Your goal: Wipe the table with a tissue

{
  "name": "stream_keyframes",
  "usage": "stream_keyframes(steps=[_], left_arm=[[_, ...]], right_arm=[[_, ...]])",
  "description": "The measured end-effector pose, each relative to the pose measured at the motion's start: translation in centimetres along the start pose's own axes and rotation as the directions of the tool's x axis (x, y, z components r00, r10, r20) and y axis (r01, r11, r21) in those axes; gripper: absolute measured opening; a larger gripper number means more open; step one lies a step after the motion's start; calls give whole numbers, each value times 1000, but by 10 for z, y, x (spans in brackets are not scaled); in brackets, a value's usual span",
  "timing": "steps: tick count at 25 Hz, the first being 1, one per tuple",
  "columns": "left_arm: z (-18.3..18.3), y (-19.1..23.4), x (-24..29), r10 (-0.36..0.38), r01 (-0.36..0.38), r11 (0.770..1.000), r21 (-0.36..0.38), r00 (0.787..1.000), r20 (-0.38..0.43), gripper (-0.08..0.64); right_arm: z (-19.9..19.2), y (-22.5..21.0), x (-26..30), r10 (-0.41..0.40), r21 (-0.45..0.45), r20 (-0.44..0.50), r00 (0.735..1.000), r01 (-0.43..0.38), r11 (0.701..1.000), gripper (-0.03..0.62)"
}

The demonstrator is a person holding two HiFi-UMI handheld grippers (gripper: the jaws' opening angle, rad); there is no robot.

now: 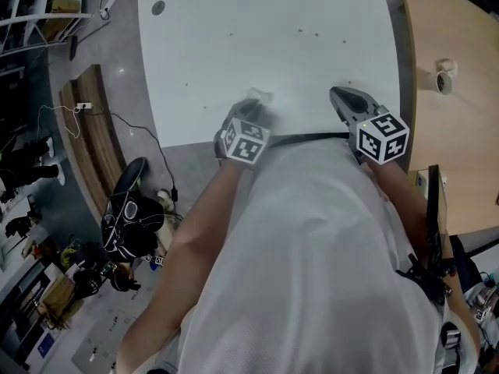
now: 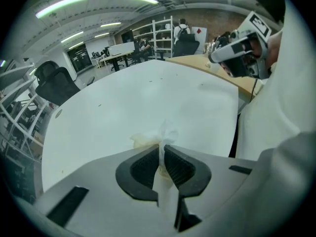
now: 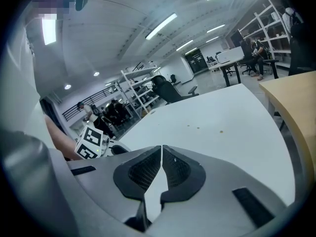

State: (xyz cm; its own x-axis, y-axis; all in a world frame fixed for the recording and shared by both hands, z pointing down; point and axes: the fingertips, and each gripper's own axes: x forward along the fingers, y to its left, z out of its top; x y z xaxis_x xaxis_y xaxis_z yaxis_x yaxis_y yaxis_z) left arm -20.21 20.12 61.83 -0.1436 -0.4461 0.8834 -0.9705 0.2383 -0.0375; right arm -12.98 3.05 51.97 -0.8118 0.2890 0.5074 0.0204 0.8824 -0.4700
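white tissue (image 2: 165, 132) pinched in left hand-held gripper (image 2: 162, 154)

Big open office around me: strip lights (image 2: 61, 5) on the ceiling, white shelving racks (image 2: 163, 33), a brick back wall (image 2: 217, 19), black office chair (image 2: 55, 82), curved wooden desk (image 1: 460, 76) on my right, grey floor (image 1: 117, 45).

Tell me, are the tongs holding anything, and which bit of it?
The left tongs pinch the tissue around its middle, one crumpled end poking out front. The right tongs are shut on nothing.
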Motion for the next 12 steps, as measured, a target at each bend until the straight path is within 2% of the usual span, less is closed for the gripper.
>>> stream_keyframes(steps=[3,6,8,10,12], left_arm=[[15,-19,-2,-56,55,998,25,998,18,40],[27,-43,0,-144,142,988,56,989,31,40],[31,-48,-2,-170,167,984,55,984,54,39],[33,-43,-15,-142,140,990,27,985,99,40],[24,-30,-29,-78,83,996,-31,989,122,40]], right_arm=[[5,0,-8,4,-3,4,1000,-4,1000,20],[11,-4,-13,8,-3,15,1000,-7,1000,20],[13,-8,-13,15,4,23,1000,-15,1000,20],[17,-10,-13,27,8,28,999,-28,1000,20],[17,-11,-9,46,5,27,999,-46,999,20]])
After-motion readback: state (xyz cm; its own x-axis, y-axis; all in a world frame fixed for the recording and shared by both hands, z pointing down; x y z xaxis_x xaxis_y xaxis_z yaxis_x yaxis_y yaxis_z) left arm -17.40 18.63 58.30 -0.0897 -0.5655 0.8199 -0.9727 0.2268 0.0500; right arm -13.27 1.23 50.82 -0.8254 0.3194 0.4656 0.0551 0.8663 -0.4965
